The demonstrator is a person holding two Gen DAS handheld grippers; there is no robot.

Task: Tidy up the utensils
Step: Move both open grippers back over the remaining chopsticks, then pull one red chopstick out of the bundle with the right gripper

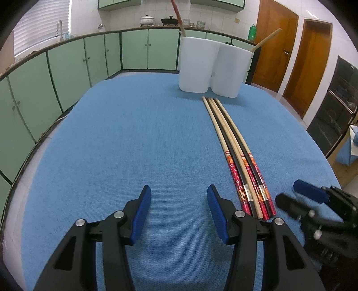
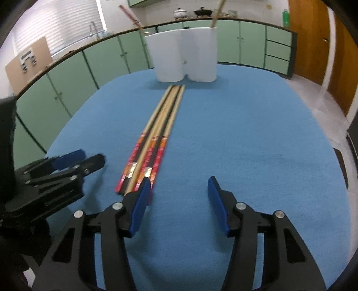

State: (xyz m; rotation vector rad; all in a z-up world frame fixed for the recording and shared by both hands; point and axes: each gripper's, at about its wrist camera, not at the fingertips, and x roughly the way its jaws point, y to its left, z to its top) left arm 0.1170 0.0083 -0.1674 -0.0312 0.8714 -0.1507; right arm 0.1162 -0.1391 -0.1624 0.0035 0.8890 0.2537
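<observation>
Several chopsticks (image 1: 237, 147) lie side by side on the blue tablecloth (image 1: 134, 138), red-patterned and plain wooden, tips toward two white holders (image 1: 210, 67). The left holder holds a red-ended chopstick (image 1: 177, 15), the right holder a plain one (image 1: 266, 39). My left gripper (image 1: 176, 197) is open and empty, just left of the chopsticks' near ends. My right gripper (image 2: 179, 190) is open and empty, its left finger beside the chopsticks (image 2: 156, 134) at their near ends. The holders (image 2: 185, 53) stand beyond them.
Green kitchen cabinets (image 1: 67, 67) curve around the table's far and left sides. Wooden doors (image 1: 290, 56) are at the right. The right gripper shows in the left wrist view (image 1: 313, 201); the left gripper shows in the right wrist view (image 2: 67, 165).
</observation>
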